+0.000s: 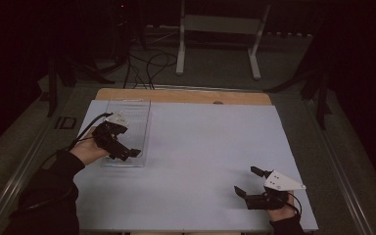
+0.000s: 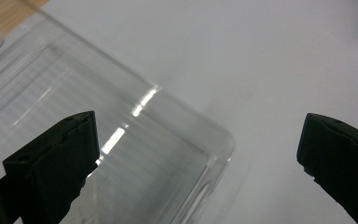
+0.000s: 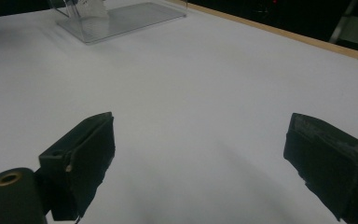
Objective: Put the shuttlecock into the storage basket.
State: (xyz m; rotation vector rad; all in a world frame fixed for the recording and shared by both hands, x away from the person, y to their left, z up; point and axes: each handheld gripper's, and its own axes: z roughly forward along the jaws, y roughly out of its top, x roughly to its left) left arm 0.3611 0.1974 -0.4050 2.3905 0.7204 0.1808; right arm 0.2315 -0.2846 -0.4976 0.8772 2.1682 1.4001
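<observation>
A clear plastic box [image 1: 136,117] with no lid lies on the left side of the white sheet [image 1: 200,147]. My left gripper [image 1: 125,154] hovers over the box's near end, open. In the left gripper view the box's rounded corner [image 2: 214,140] sits between the wide-apart jaws of the left gripper [image 2: 198,121], and nothing is held. Near the sheet's front right corner my right gripper [image 1: 245,180] rests low, also open. The right gripper [image 3: 198,121] has bare sheet between its jaws, and the clear box [image 3: 121,18] shows far off at the top left.
The sheet covers a wooden table whose far edge [image 1: 186,95] shows as a tan strip. Beyond the table, a white metal frame [image 1: 218,29] and black cables [image 1: 147,63] stand on the dark floor. A metal rail [image 1: 24,161] runs along the left.
</observation>
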